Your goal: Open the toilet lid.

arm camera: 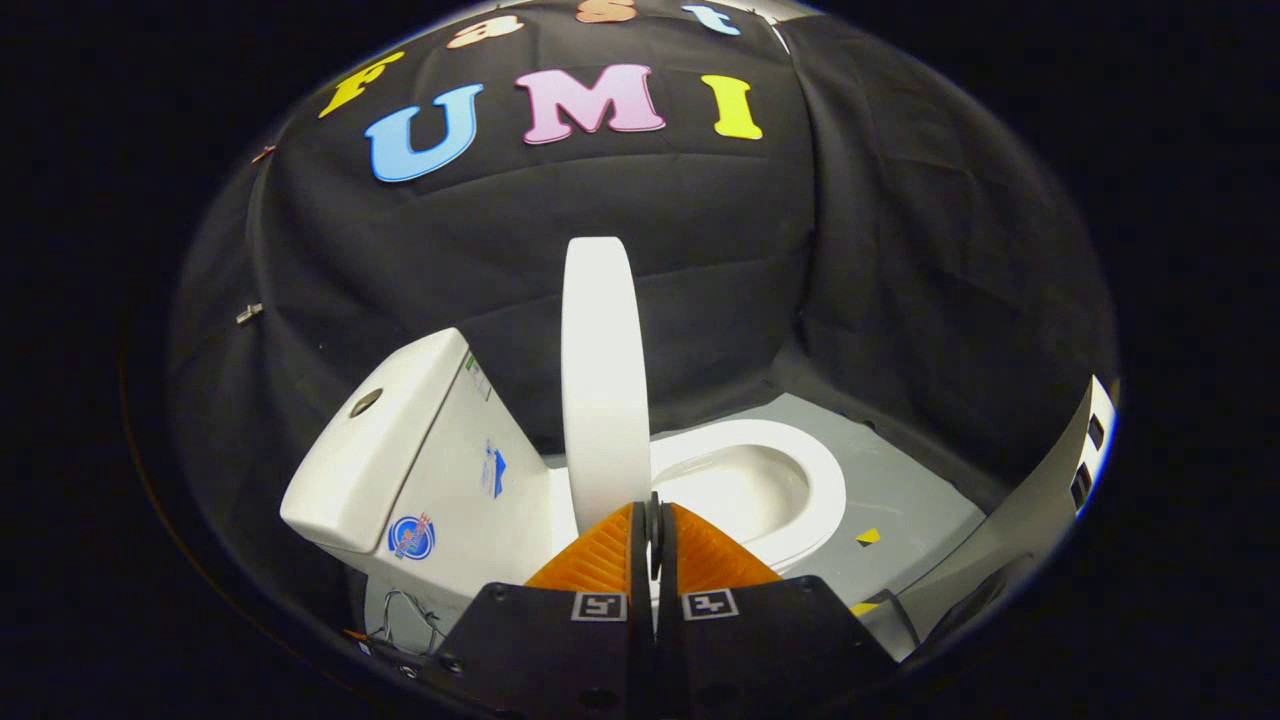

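Pressed together, the tool was seen just before the upright toilet lid; if nudged forward, it could be dropped onto the bowl.

The gripper was a blocky thing: two dark, flat-topped housings side by side, split by a thin seam down the middle. Each wore a small square black-and-white marker near the seam, and round screw heads dotted the outer corners and lower edge. Ahead of the housings the two fingers tapered into ribbed wedges, their tips all but meeting.
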### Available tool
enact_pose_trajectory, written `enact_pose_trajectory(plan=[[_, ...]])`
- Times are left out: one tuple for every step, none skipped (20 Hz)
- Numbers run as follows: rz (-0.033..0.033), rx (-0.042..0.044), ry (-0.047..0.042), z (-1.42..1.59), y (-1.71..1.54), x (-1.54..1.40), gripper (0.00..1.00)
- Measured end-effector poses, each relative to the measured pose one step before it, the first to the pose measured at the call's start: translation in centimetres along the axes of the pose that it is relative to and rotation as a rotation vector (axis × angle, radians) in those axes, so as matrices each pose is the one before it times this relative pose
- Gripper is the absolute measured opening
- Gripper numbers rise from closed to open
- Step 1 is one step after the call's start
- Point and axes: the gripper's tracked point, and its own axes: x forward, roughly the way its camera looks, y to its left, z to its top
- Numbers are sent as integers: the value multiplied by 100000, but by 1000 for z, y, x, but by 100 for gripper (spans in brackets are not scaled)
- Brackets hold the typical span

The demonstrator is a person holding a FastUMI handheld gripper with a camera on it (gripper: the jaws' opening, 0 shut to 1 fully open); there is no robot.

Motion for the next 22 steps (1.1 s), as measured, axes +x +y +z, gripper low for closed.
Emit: enact_pose_trajectory(plan=[[460,-1663,-766,-30,1033,-233,6],[203,-1565,-636,-78,985,-229,6],[146,-1466,-645,-30,931,-189,6],[355,-1608,-581,-20,968,-118,7],[539,-1296,-436,-125,991,-216,8],[815,-1242,-267,-82,951,-158,9],[560,-851,-344,-88,873,-135,10],[623,-1242,-477,-42,885,-72,11],[584,-1594,-365,-187,754,-105,10],[606,-1530,-503,-194,826,-118,11],[568,-1239,-520,-150,713,-37,10],[837,-1169,5,-277,661,-108,11],[658,-789,-105,-170,626,-39,11],[-440,-1590,-453,-8,514,12,11],[-846,-1572,-502,14,134,23,11],[-1059,-1422,-610,-87,201,-101,11],[-811,-1412,-808,31,-9,-6,11],[-484,-920,-485,34,59,39,11],[-232,-772,-440,-56,95,-14,11],[-139,-597,-227,13,-177,65,11],[541,877,-142,-65,-204,17,11],[1485,1212,-297,-40,177,-238,11]])
